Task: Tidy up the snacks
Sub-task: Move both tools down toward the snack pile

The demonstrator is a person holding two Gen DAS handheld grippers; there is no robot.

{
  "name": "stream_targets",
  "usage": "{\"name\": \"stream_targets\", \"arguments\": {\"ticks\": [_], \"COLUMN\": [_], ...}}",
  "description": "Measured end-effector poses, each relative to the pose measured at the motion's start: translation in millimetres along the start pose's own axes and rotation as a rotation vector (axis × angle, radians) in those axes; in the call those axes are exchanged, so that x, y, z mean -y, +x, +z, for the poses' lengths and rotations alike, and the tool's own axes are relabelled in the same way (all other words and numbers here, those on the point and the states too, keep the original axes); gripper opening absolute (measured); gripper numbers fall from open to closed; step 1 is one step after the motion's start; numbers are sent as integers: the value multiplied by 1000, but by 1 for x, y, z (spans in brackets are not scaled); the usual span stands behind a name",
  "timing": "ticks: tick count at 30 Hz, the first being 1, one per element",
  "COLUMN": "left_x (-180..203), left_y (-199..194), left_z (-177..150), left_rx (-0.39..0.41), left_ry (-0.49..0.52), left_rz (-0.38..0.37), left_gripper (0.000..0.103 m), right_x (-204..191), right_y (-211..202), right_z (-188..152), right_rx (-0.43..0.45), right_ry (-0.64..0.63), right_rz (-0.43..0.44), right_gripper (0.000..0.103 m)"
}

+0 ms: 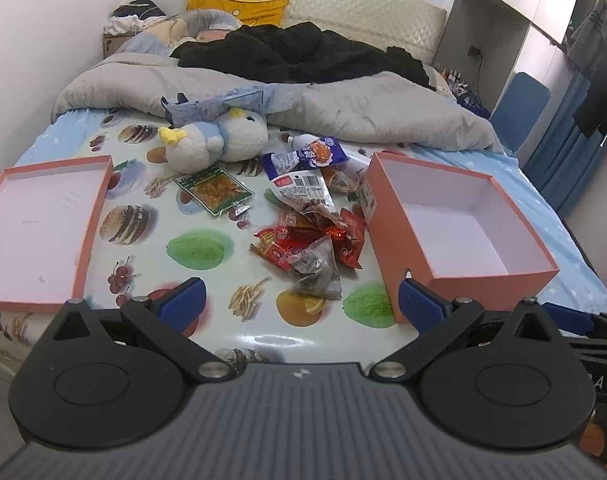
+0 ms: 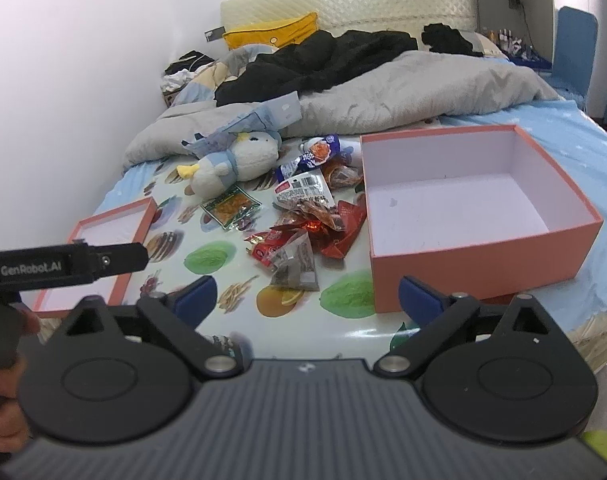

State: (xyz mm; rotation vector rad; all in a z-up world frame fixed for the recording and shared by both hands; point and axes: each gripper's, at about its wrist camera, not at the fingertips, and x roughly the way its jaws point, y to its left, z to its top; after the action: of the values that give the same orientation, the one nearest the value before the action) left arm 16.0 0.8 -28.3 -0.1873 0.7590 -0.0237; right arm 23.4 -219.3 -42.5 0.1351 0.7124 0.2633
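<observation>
Both grippers, left gripper (image 1: 301, 300) and right gripper (image 2: 307, 296), gape wide, empty (nothing held). Risk: slippery snack pile (image 1: 315, 216) scatters when pinched; box (image 1: 463, 216) could slide.

A plush duck (image 1: 219, 140) lies on its side in the middle of the bed (image 1: 543, 208), on a glossy sheet printed with fruit and burgers (image 1: 199, 248). Behind it a grey duvet (image 1: 363, 108) is bunched across the bed's width, with black clothing (image 1: 303, 52) heaped on top. A yellow pillow (image 1: 239, 6) leans against the cream quilted headboard (image 1: 343, 0) at the far edge. Near the bed's far left corner, a cardboard box of clothes (image 1: 123, 28) stands against the wall. A blue chair (image 1: 519, 108) stands past the bed's right edge.
</observation>
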Motion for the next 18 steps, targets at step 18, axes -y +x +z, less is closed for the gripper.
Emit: {"name": "stream_targets", "arguments": {"ticks": [18], "left_x": [-12], "left_y": [60], "left_z": [16], "left_rx": [-60], "left_ry": [10], "left_rz": [-50], "left_gripper": [103], "right_x": [0], "right_y": [43], "right_z": [-8], "right_rx": [-57], "right_ry": [12], "right_rz": [-25], "right_gripper": [91]}}
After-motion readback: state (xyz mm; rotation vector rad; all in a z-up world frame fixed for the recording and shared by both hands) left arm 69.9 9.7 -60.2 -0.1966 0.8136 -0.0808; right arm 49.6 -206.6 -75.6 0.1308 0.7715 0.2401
